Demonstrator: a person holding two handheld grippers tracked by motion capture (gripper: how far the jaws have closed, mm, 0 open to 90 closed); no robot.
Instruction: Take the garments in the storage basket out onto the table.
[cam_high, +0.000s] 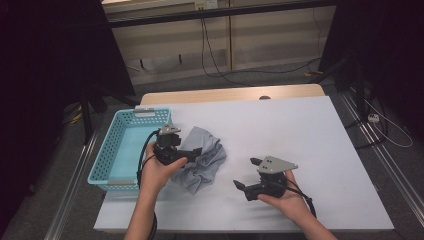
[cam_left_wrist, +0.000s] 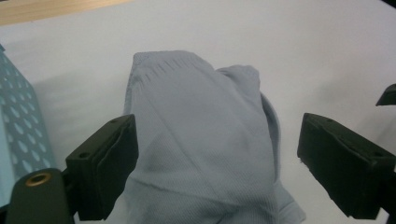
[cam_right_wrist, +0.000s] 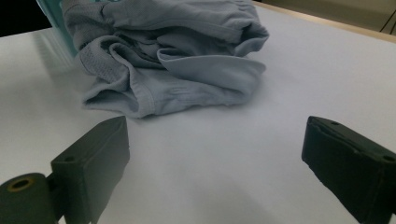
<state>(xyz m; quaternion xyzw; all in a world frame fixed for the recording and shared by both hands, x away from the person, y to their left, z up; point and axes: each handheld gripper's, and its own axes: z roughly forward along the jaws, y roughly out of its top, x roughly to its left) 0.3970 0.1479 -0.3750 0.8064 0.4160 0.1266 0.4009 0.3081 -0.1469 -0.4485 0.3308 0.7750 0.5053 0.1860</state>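
A crumpled pale grey-blue cloth (cam_high: 204, 161) lies on the white table top (cam_high: 305, 125), just right of a teal basket (cam_high: 101, 159). My left gripper (cam_high: 189, 154) rests over the cloth's left part. In the left gripper view its jaws stand wide apart, and the cloth (cam_left_wrist: 201, 135) bulges up between them without being pinched. My right gripper (cam_high: 246, 173) hovers to the right of the cloth, pointing left at it. It is open with nothing between its fingers, and the cloth (cam_right_wrist: 173, 70) lies a short way ahead of it.
The teal perforated basket (cam_left_wrist: 18, 126) stands at the table's left edge, close beside the left hand. A wooden strip (cam_high: 230, 94) runs along the table's far side. Cables lie on the floor beyond it.
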